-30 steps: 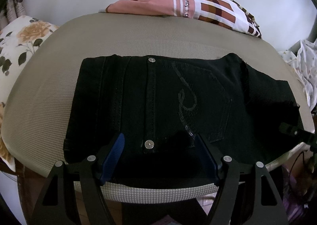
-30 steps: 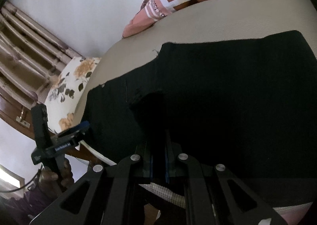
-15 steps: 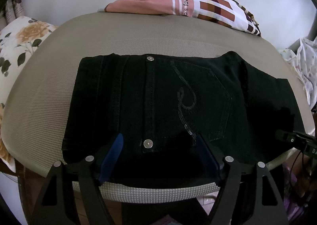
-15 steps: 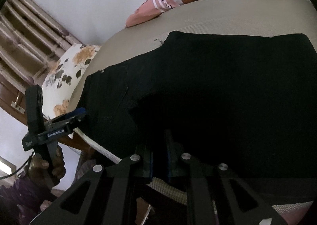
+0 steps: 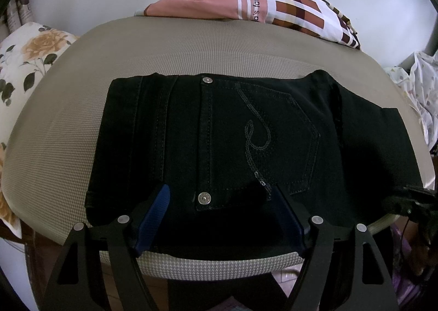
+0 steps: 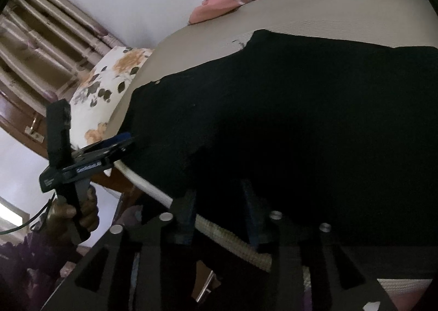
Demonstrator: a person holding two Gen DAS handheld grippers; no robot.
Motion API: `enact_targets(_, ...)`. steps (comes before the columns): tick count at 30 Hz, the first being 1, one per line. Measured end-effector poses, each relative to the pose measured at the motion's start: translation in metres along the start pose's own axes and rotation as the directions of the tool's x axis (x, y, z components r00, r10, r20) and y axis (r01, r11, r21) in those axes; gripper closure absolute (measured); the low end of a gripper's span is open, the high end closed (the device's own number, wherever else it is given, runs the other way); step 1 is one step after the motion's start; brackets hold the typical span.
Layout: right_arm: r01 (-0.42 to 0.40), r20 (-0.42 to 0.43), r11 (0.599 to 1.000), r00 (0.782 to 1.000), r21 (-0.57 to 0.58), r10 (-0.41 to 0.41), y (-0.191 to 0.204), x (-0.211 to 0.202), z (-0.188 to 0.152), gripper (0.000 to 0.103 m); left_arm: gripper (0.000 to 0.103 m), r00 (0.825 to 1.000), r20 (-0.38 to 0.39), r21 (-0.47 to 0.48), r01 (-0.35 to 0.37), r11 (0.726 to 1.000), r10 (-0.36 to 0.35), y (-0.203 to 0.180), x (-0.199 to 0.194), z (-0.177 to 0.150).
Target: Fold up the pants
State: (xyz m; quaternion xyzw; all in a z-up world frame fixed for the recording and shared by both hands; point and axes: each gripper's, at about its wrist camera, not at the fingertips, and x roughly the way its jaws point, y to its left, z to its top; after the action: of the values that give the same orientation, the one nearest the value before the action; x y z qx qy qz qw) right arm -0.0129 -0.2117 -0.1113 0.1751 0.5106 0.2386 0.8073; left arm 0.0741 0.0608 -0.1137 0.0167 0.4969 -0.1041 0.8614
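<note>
On the beige cushion (image 5: 68,130) lie the black pants (image 5: 246,141), folded into a block with its long axis running left to right, pocket face up and two metal buttons showing. The left gripper (image 5: 219,217) stands wide open over the near edge. The right gripper (image 6: 219,209) is parted too, empty, at the near edge. A patterned pillow (image 5: 273,1) lies behind.
</note>
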Motion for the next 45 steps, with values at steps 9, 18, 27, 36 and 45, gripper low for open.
enact_targets(9,-0.18,-0.055,0.982,0.982,0.051,0.183,-0.009,-0.002,-0.003,0.052,0.026,1.0,-0.004,-0.002,0.007,1.0,-0.007,0.001,0.001,0.0)
enact_targets(18,-0.499,0.314,0.753,0.864,0.428,0.394,-0.113,-0.056,0.001,0.05,0.026,1.0,-0.002,-0.023,0.024,0.999,-0.024,0.006,-0.003,0.003)
enact_targets(27,-0.404,0.172,0.863,0.914,0.303,0.367,-0.071,-0.032,0.004,0.07,0.026,0.999,0.019,-0.079,0.049,0.996,-0.047,0.017,-0.011,0.007)
enact_targets(36,-0.105,-0.037,0.991,0.993,0.088,0.109,-0.022,0.018,0.0,0.085,0.026,0.985,0.057,-0.335,0.173,0.926,-0.163,0.087,-0.05,0.017)
enact_targets(45,-0.116,-0.004,0.985,0.993,0.127,0.118,-0.03,0.018,-0.002,0.085,0.026,0.889,0.077,-0.66,0.384,0.646,-0.451,0.162,-0.033,-0.03)
